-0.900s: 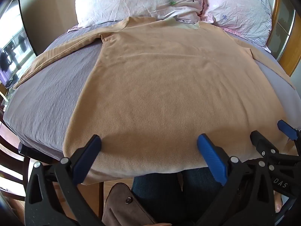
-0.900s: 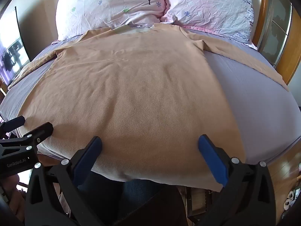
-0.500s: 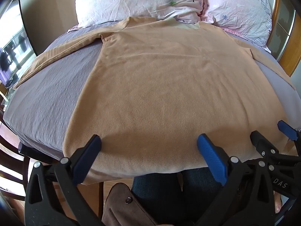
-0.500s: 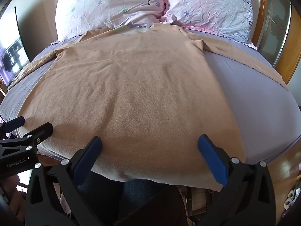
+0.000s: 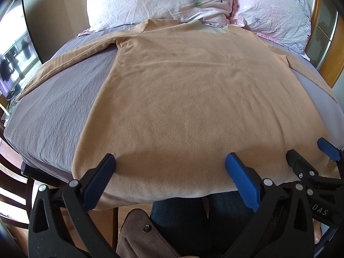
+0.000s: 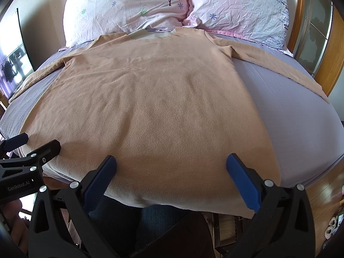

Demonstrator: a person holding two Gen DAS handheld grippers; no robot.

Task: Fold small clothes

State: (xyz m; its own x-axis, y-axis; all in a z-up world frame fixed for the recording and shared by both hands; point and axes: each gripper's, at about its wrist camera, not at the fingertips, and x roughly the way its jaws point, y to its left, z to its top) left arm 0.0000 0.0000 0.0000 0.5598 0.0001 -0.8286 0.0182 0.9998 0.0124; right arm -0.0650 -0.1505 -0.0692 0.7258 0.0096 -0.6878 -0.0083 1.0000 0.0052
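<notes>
A tan long-sleeved shirt (image 5: 193,99) lies flat on a grey-sheeted bed (image 5: 53,111), collar towards the pillows, both sleeves spread out; it also shows in the right wrist view (image 6: 154,107). Its hem hangs over the near edge. My left gripper (image 5: 169,165) is open and empty, hovering over the hem's left half. My right gripper (image 6: 171,165) is open and empty over the hem's right half. Each gripper shows in the other's view: the right one (image 5: 309,154) at the far right, the left one (image 6: 36,144) at the far left.
Two pink floral pillows (image 6: 129,6) (image 6: 240,6) lie at the head of the bed. A wooden headboard post (image 6: 335,64) stands at right. The person's jeans-clad legs (image 5: 193,221) and a brown bag (image 5: 139,236) are below the near edge. A window (image 5: 10,64) is at left.
</notes>
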